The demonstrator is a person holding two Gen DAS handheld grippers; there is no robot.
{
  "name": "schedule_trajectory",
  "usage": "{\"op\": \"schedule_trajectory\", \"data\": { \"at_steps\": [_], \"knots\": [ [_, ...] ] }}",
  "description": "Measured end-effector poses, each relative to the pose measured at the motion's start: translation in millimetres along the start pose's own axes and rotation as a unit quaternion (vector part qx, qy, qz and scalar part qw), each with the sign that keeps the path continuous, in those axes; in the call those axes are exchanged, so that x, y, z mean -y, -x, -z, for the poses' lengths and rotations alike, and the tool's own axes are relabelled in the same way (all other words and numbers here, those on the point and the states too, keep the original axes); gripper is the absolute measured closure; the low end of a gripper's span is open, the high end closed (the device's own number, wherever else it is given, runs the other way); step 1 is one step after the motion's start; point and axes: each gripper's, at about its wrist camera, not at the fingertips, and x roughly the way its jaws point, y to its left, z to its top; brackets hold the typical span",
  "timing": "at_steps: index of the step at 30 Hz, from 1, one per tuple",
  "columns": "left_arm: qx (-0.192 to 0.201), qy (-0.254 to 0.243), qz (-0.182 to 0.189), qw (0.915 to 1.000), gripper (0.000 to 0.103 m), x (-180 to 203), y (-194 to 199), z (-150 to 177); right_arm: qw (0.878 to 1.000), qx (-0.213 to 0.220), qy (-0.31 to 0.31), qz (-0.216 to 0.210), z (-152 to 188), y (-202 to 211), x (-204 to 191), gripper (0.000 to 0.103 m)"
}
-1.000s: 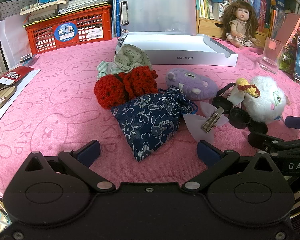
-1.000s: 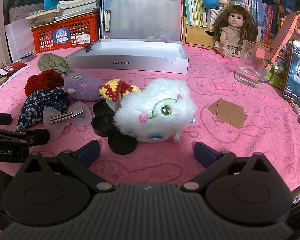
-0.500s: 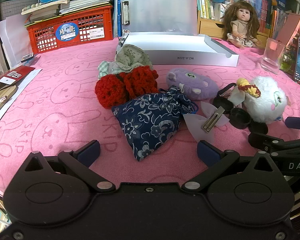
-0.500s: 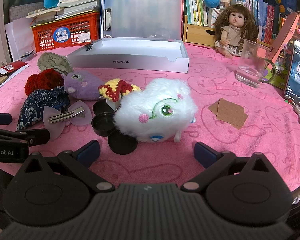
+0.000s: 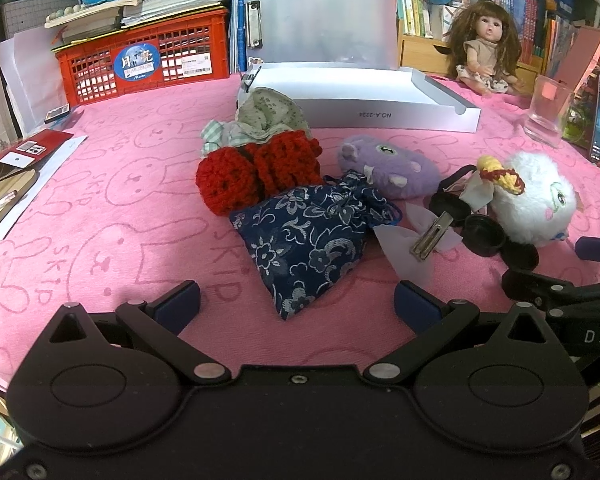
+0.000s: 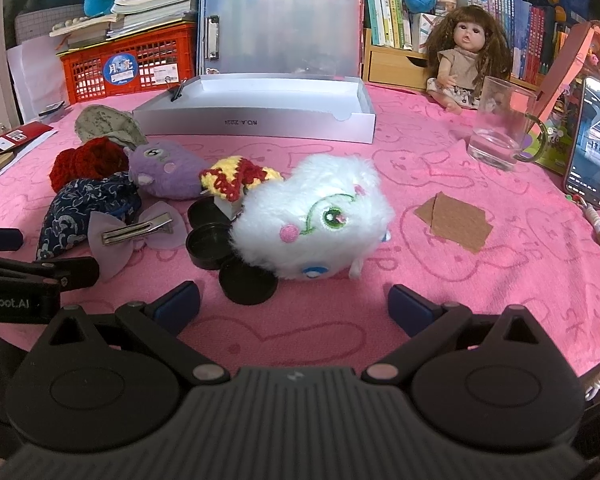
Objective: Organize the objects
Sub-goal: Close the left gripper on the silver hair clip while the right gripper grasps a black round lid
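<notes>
Nothing is gathered yet, so by my reading this is the opening step: choosing a first item for the white tray (image 5: 396,110), which sits empty at twelve o'clock in both wrist views, well beyond the clutter. The left gripper (image 5: 296,304) hangs low over the pink cloth (image 5: 100,200) with its jaws spread wide and nothing between them; the blue floral pouch (image 5: 312,244) lies just ahead of it at twelve o'clock, touching the red crochet piece (image 5: 256,174) behind it and close to the purple plush (image 5: 388,168) at one o'clock. The right gripper (image 6: 294,304) is likewise open and empty, facing the white fluffy plush (image 6: 312,224) at twelve o'clock, which rests against the black lids (image 6: 208,244) at ten o'clock, beside the hair clip with its gauze bow (image 6: 136,232). The next move probably calls for either claw to go forward, straddle its soft target and close gently, since both will squash, then lift clear of the neighbours before carrying to the tray. The lids could be dragged along with the plush.
</notes>
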Motion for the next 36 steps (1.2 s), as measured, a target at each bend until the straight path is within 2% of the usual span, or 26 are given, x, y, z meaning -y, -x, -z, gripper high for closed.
{"op": "schedule_trajectory", "data": {
  "at_steps": [5,8,14,17,24,32,36],
  "knots": [
    [0.001,0.008,-0.004,1.0,0.001,-5,2,-1,1.0,0.002,0.008,-0.01,1,4,-5,0.0],
    [0.009,0.012,0.001,0.9999,0.01,-8,5,-1,1.0,0.004,0.01,-0.017,1,7,-9,0.005],
    [0.026,0.016,0.024,0.9993,0.022,-12,10,-5,1.0,0.013,0.006,-0.028,0,11,-10,0.021],
    [0.033,0.02,0.033,0.9987,0.032,-12,14,-6,0.999,0.015,0.003,-0.028,-1,12,-10,0.031],
    [0.075,0.013,0.055,0.9956,0.049,-6,31,-9,0.999,0.018,-0.001,-0.027,-2,13,-9,0.048],
    [0.113,-0.007,0.111,0.9874,0.055,2,47,-11,0.999,0.018,-0.005,-0.028,-4,10,-7,0.053],
    [0.111,-0.027,0.137,0.9839,0.065,12,48,-10,0.999,0.019,-0.003,-0.03,-4,10,-7,0.057]
  ]
}}
